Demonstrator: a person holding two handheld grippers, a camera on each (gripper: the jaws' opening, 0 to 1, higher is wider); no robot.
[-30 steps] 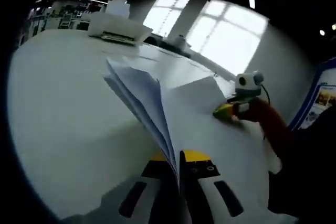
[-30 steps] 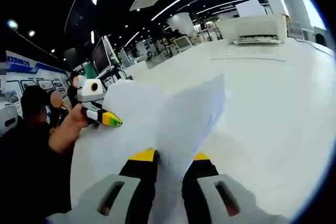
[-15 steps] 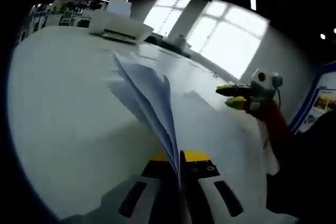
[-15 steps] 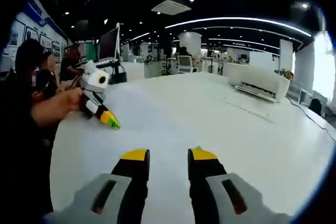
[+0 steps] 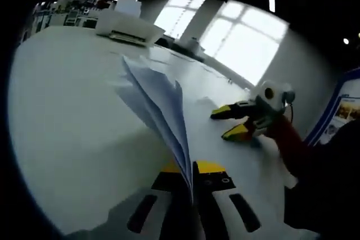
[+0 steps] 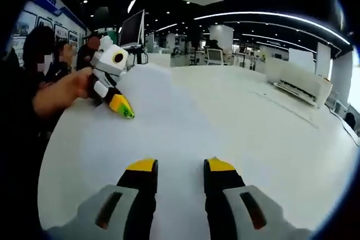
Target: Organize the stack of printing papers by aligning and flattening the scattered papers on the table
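In the left gripper view my left gripper [image 5: 188,167] is shut on the near edge of a stack of white printing papers [image 5: 160,102]. The stack is seen edge on, and its sheets fan apart upward above the white table [image 5: 62,105]. My right gripper [image 5: 229,123] comes in from the right, open, low beside the papers and held by a hand. In the right gripper view my right gripper [image 6: 180,167] stands open with nothing between its jaws. There the left gripper [image 6: 122,107] sits at the left, tip down on the white papers [image 6: 154,102], which barely stand out from the table.
A white printer [image 5: 126,26] stands at the far end of the table and also appears as the printer [image 6: 298,80] on the right. Seated people and a monitor [image 6: 132,29] are beyond the table's left side. Bright windows [image 5: 242,37] lie behind.
My right gripper has let go of the papers, opened and drawn back. It rose clear, then came down low beside the stack. The left gripper keeps its hold.
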